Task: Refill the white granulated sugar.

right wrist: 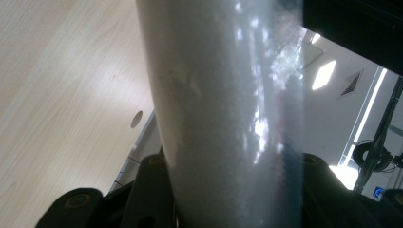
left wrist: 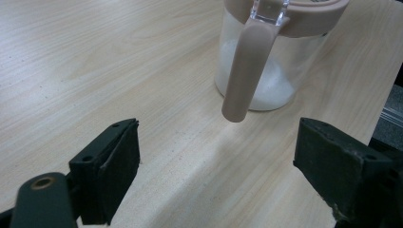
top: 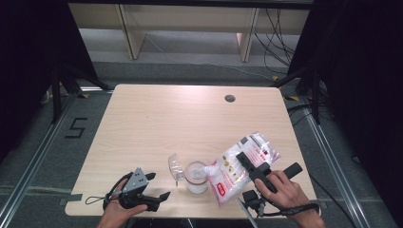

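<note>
A clear jar (top: pixel 196 177) holding white granules stands near the table's front edge, its clear lid (top: pixel 175 166) swung open to the left. In the left gripper view the jar (left wrist: pixel 266 80) has a pinkish-brown rim and a hanging clasp (left wrist: pixel 242 71). My right gripper (top: pixel 245 161) is shut on a plastic bag of white granules (top: pixel 237 167), tilted with its low corner at the jar's mouth. That bag (right wrist: pixel 223 104) runs up between the jaws of my right gripper (right wrist: pixel 233 194). My left gripper (top: pixel 159 186) rests open, left of the jar; my left gripper (left wrist: pixel 223 161) has nothing between its jaws.
The light wooden table (top: pixel 157 123) has a round cable hole (top: pixel 230 98) at its back right. Beyond the table's far edge stand pale desk legs (top: pixel 130 33). Cables (top: pixel 280 42) trail on the floor at the right.
</note>
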Available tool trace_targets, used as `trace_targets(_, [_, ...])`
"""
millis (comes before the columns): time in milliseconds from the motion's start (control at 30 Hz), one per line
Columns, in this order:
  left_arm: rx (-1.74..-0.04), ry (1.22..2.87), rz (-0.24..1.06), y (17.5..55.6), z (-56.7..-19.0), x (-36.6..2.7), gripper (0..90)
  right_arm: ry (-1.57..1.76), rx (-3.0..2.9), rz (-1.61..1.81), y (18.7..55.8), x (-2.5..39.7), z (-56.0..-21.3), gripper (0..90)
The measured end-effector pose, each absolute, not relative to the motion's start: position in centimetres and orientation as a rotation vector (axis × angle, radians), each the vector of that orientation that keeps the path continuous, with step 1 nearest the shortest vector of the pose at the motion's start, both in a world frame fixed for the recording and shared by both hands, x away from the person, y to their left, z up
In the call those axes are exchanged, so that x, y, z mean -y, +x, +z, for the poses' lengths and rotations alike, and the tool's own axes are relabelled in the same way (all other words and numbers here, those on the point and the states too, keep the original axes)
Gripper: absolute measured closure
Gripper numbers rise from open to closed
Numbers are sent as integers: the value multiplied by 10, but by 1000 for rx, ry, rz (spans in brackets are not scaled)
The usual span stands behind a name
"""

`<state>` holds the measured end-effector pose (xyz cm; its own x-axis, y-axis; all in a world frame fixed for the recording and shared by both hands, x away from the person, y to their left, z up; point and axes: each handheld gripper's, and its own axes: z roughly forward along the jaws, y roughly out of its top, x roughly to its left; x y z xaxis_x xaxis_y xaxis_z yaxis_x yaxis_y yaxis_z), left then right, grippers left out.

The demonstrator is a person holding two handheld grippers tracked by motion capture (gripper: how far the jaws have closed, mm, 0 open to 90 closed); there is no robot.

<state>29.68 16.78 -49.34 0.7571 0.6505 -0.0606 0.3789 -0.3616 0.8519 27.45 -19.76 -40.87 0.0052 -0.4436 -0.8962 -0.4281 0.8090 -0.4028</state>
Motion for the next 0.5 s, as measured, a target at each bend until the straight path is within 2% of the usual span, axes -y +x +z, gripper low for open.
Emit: trace_targets(500, [-774, 2001, 360, 297, -493, -168, 151, -705, -1612, -14, 275, 198, -409, 669])
